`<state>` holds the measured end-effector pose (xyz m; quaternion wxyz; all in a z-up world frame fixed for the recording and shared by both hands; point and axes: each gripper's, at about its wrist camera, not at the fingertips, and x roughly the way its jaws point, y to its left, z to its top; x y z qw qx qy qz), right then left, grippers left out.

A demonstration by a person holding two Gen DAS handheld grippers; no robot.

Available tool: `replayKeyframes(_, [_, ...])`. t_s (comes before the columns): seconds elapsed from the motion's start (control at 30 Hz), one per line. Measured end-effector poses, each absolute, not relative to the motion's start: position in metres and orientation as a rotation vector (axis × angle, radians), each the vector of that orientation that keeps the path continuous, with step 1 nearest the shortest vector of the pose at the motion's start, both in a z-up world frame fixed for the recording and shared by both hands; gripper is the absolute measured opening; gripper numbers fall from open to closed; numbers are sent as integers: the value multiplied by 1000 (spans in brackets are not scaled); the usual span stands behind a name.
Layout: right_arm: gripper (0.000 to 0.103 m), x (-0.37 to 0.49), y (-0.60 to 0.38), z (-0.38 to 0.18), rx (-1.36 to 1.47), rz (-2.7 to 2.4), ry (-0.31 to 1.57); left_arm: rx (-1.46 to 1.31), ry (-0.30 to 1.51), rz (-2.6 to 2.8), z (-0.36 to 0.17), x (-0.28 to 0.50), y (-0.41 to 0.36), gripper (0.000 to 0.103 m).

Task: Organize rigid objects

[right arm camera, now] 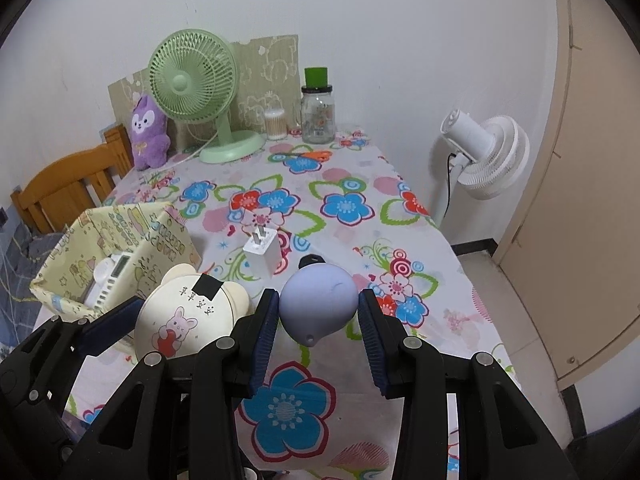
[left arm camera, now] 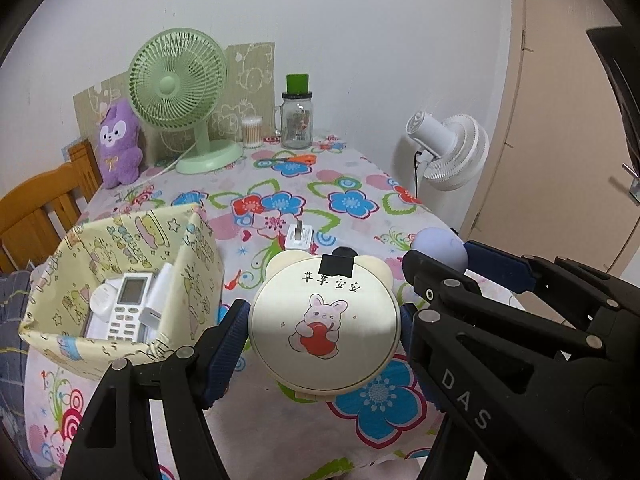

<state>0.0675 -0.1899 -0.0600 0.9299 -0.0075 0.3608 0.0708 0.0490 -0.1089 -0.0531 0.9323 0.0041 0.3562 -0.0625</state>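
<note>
My left camera looks forward from low over the near end of the flowered table (left arm camera: 344, 200), facing the green fan (left arm camera: 178, 84) at the far wall. My right camera, just beside it, faces that fan (right arm camera: 190, 76) too; both share the table (right arm camera: 344, 204).

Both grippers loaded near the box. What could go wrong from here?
1. The left gripper pinches the round cream case only at its curved rim; it may slip out.
2. The storage box already holds a remote, so space looks tight.
3. The right gripper, on the lilac ball, sits close by; the two could collide.
</note>
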Motion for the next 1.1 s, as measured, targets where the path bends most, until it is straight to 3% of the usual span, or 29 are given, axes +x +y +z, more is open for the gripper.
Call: replayKeyframes(1.1, [43, 69, -158, -12, -21, 180, 663, 35, 664, -125, -10, 52, -79, 76])
